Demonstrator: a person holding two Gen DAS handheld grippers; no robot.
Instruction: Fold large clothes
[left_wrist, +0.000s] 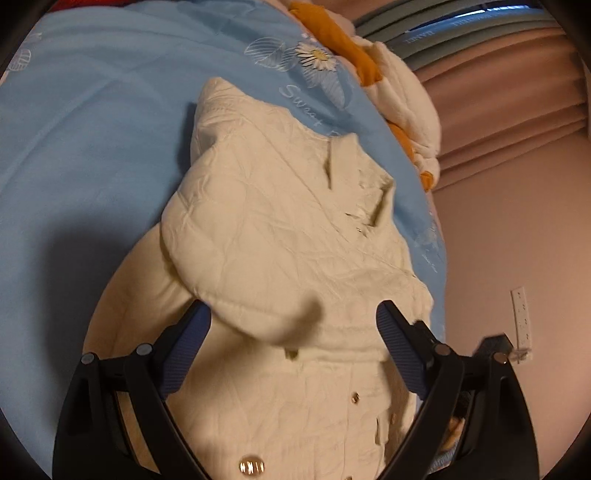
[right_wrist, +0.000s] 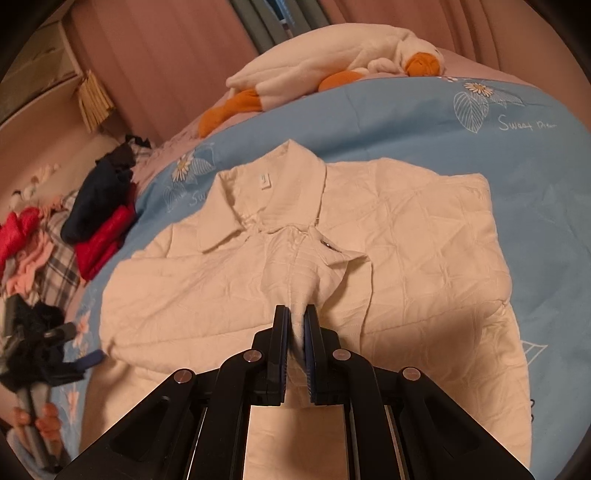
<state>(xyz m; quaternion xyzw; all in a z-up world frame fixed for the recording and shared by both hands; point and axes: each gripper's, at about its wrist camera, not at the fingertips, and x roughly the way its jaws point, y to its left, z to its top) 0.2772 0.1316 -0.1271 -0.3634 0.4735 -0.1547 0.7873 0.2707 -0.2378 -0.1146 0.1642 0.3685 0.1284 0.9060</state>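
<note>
While the cream jacket (right_wrist: 369, 240) lies spread over the blue bedspread (right_wrist: 406, 122), filling the centre of the right wrist frame with its collar (right_wrist: 258, 192) toward the top, the right gripper (right_wrist: 295, 325) sits bottom centre, fingers clamped tight on a pinched ridge of jacket fabric just below the collar. Fabric pulls up into a narrow fold between the pads.

Left wrist frame: left gripper (left_wrist: 295, 332) at the bottom, fingers (left_wrist: 186, 347) spread wide, nothing held. A folded-over sleeve (left_wrist: 236, 240) lies between and just above them, gold buttons (left_wrist: 251, 466) at the lower edge.

Plush duck (right_wrist: 332, 62), white with orange parts, at the top of the right frame at the bed's far edge. Pile of red and dark clothes (right_wrist: 99, 221) at the left edge. A hand (right_wrist: 44, 421) on a gripper handle shows lower left, blurred.
</note>
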